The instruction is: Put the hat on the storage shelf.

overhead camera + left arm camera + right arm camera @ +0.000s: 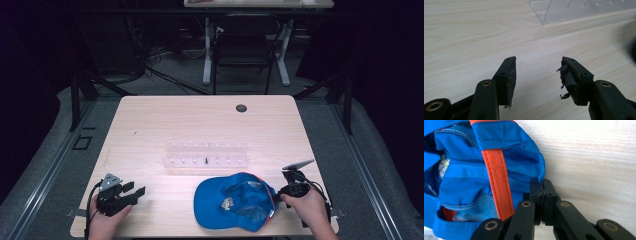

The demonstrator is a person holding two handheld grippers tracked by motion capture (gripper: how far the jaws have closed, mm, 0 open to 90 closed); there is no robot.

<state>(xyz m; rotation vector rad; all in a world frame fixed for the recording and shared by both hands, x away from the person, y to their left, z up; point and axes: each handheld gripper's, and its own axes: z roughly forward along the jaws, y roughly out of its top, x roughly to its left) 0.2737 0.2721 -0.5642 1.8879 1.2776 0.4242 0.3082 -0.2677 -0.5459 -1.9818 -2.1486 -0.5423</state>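
A blue cap (235,200) lies upside down near the table's front edge, its inside and an orange strap (499,182) showing. My right gripper (278,192) sits at the cap's right side. In the right gripper view its jaws stand pressed together on the blue fabric rim of the cap (474,170), so the right gripper (541,185) is shut on that edge. My left gripper (134,189) rests at the front left, well apart from the cap. In its own view the left gripper (537,72) is open over bare wood, nothing between its worn pads.
A clear plastic rack (206,155) with small pegs stands mid-table just behind the cap, and its corner shows as the rack (574,10) at the top of the left gripper view. The wooden table (150,120) has a cable hole (241,108) at the back. A dark chair (245,50) stands beyond.
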